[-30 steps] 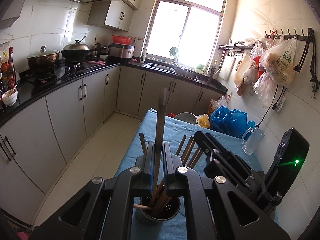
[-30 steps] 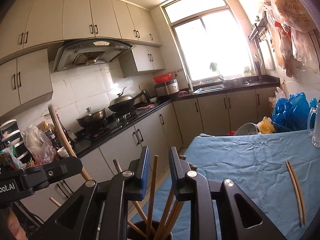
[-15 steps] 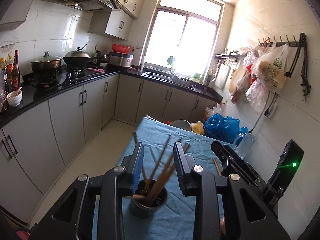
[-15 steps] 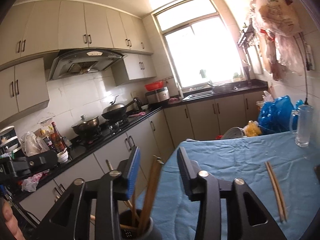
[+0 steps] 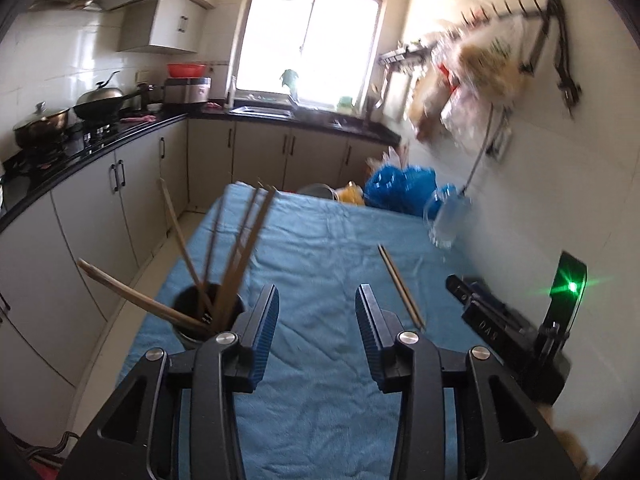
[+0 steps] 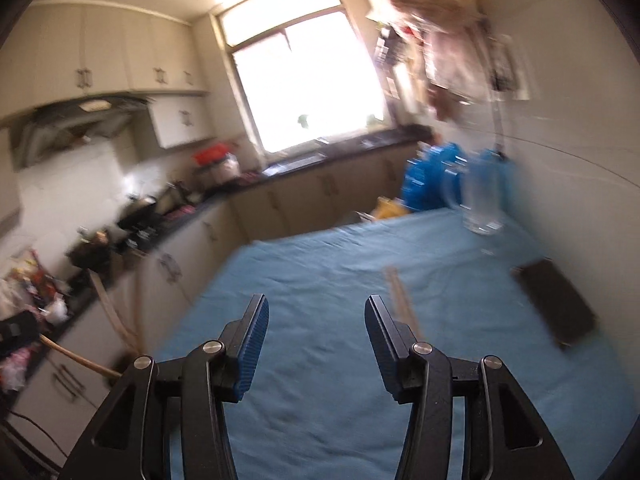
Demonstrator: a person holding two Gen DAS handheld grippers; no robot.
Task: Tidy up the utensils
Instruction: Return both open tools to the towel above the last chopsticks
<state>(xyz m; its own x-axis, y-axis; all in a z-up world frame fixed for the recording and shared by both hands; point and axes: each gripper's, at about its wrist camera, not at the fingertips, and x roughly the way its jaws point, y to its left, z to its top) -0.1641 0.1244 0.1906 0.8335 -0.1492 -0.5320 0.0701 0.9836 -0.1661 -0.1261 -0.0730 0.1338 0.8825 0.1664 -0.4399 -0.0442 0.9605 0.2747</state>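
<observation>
Kitchen, blue cloth [image 5: 320,240] covering the table. Left gripper [image 5: 316,312] and right gripper [image 6: 316,324] both hovering over bare cloth, jaws just been opening, nothing between them. Chopsticks [image 5: 232,256] standing in the dark holder [image 5: 188,332] at left; loose pair [image 5: 400,284] lying on cloth right of the left gripper.

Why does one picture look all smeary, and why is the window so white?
Right wrist view: the whole kitchen is smeared by motion blur; only the right gripper looks sharp. Left wrist view: crisper, though the bags on the wall smear. Both views: the window glares to plain white, and the fisheye lens bends straight edges.
</observation>
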